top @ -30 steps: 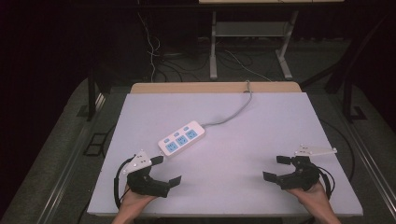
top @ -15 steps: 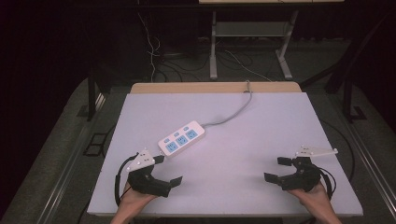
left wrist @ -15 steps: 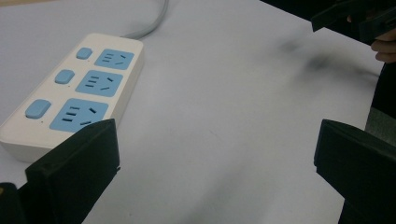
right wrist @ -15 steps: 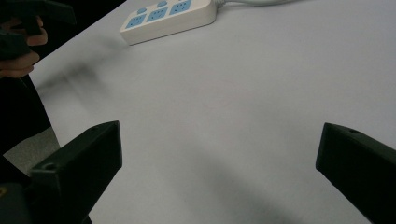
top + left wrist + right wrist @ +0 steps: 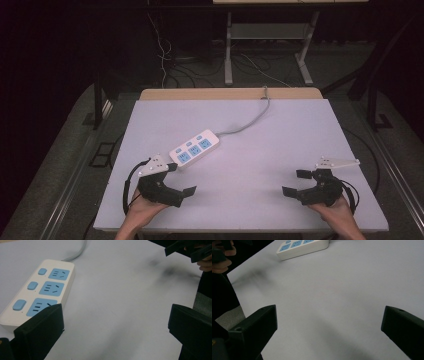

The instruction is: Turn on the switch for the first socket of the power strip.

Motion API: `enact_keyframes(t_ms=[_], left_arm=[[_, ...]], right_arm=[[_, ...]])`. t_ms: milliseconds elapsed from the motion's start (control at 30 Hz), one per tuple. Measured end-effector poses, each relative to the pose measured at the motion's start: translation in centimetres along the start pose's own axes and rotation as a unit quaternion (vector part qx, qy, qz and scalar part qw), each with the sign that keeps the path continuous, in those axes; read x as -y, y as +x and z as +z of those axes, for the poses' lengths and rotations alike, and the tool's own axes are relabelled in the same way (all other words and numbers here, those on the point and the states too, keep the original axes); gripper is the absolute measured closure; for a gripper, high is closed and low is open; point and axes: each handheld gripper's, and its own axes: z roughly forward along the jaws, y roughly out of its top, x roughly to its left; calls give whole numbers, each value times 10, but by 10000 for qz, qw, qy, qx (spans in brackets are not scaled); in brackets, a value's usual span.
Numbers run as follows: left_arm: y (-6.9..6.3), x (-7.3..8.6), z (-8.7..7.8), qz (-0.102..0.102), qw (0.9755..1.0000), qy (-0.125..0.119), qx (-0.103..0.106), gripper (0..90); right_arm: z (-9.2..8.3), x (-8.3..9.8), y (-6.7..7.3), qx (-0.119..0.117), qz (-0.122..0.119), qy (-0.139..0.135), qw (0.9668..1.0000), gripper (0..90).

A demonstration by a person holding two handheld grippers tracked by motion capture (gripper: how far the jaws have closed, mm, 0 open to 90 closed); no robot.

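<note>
A white power strip with three blue sockets and blue switches lies left of centre on the white table. Its grey cable runs off over the far edge. My left gripper rests near the front left, open, with one jaw just short of the strip's near end. In the left gripper view the strip lies beside the left jaw, and nothing is between the open gripper's jaws. My right gripper stands open at the front right over bare table. The right gripper view shows that gripper empty, with the strip far off.
A wooden strip borders the table's far edge. Beyond it are a desk frame and loose cables on the dark floor. The other hand's gripper shows at the top right of the left gripper view.
</note>
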Motion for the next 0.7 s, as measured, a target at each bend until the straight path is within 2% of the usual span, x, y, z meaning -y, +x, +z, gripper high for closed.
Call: enact_keyframes(t_ms=[700], left_arm=[[23,-29,0,-46,9999,134,-34,0]], right_arm=[[2,1,0,-28,-30,92,9999,1]])
